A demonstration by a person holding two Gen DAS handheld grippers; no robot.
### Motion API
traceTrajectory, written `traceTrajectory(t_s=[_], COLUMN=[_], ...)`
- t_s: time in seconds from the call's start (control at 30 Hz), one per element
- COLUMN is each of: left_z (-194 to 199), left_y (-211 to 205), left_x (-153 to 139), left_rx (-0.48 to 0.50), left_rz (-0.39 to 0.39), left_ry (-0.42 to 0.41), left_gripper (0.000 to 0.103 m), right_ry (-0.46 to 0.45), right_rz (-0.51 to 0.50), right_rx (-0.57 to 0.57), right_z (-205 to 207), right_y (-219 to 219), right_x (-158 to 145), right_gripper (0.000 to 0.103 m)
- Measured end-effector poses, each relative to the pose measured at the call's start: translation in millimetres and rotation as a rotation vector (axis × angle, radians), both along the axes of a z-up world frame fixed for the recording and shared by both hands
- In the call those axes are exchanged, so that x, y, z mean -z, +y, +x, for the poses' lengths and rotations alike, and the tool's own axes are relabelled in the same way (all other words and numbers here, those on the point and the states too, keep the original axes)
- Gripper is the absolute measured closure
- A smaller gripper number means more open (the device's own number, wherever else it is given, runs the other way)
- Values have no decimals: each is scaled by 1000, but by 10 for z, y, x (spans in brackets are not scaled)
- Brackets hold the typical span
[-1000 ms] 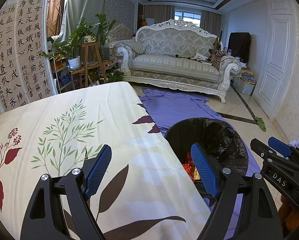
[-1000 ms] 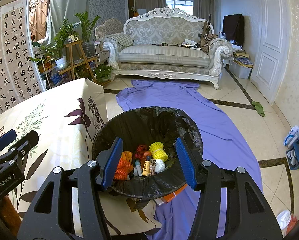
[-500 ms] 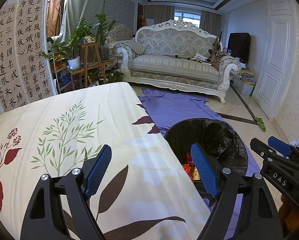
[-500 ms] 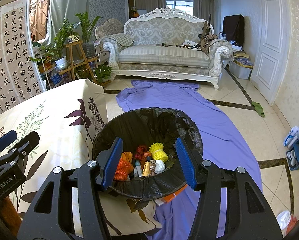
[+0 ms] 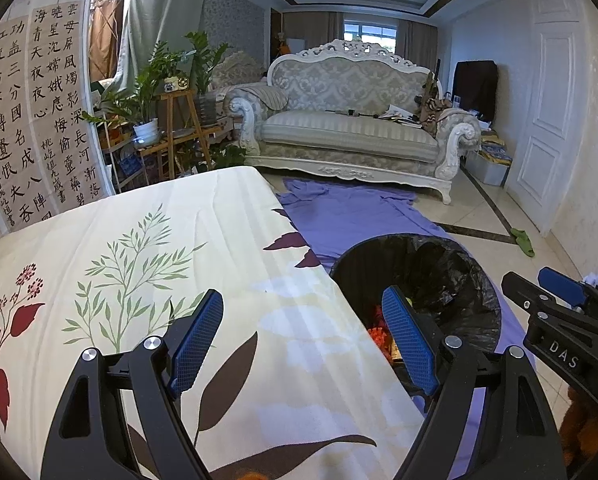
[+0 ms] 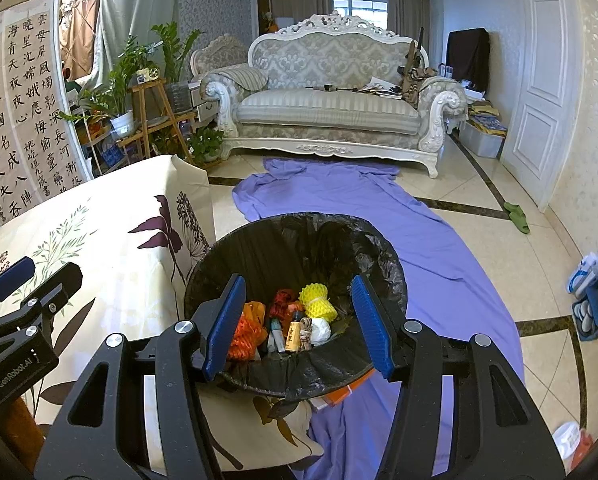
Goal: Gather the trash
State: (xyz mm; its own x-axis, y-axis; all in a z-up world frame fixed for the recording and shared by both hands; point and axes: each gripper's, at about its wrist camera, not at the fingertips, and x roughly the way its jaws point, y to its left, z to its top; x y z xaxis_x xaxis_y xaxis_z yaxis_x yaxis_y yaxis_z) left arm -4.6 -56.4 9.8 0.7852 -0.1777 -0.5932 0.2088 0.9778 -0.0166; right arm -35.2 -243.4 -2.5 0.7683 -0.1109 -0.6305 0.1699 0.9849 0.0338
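A round bin with a black bag (image 6: pixel 299 240) stands on the floor beside the table; it also shows in the left wrist view (image 5: pixel 439 264). In it lie an orange net (image 6: pixel 247 332), a yellow net ball (image 6: pixel 319 300), a white ball (image 6: pixel 321 328), a small bottle (image 6: pixel 293 334) and other trash. My right gripper (image 6: pixel 299 324) is open and empty above the bin's near rim. My left gripper (image 5: pixel 303 340) is open and empty above the table's right edge, its right finger over the bin.
The table wears a cream floral cloth (image 5: pixel 139 264). A purple sheet (image 6: pixel 339 196) lies on the tiled floor up to a white sofa (image 6: pixel 331 108). Plants on wooden stands (image 6: pixel 139 92) are at left, a white door (image 6: pixel 539 88) at right. Shoes (image 6: pixel 591 292) lie at far right.
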Motion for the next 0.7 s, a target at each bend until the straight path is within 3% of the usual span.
traceTrajectory(t_s=[0.7], left_z=[75], left_y=[140], left_x=[26], left_rx=[-37], left_rz=[-21], left_ry=[2], left_gripper=[20], right_ry=[4], right_rz=[-4], right_rx=[-13], right_z=[-15], right_y=[43], right_x=[-33], right_gripper=[48])
